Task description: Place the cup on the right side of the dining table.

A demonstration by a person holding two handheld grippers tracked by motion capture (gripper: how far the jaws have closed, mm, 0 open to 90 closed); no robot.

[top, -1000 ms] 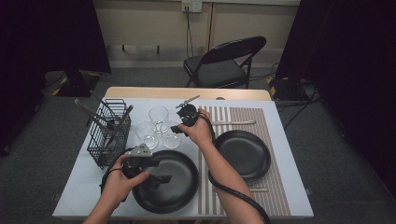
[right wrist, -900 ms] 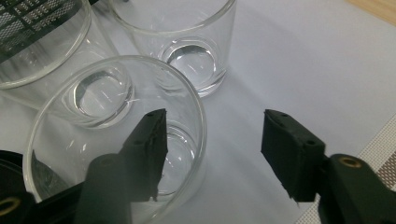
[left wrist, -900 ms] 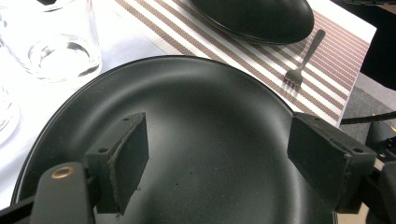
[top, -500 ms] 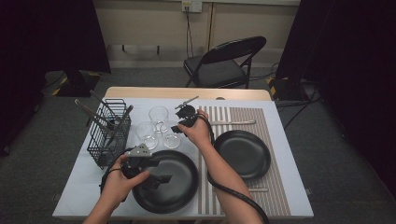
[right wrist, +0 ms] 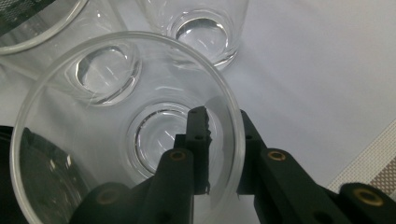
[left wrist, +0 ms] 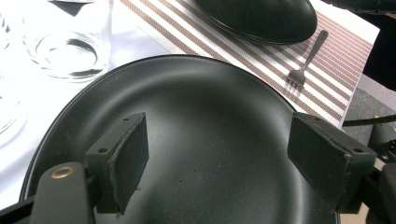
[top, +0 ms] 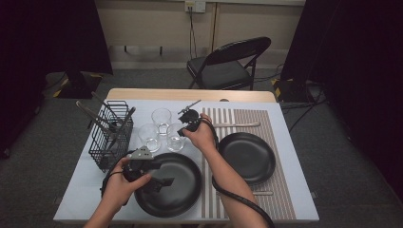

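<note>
The right claw (right wrist: 219, 140) has just been closing and is now pinching the wall of the nearest glass (right wrist: 126, 135), one jaw inside, one outside; the glass, standing on the counter (top: 304, 156) beside two others, is likely ready for lifting. The left gripper view is showing the left claw (left wrist: 219, 158) spread wide over the black plate (left wrist: 210, 116).

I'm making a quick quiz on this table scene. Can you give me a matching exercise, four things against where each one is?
Things:
1. near glass
2. fork
3. wire basket
4. left gripper

Places:
A. on the striped mat, beside the far black plate
B. at the table's left side, holding utensils
C. open above the near black plate
D. wall pinched in the right gripper

Pairs: 1-D, 2-A, 3-B, 4-C
</note>
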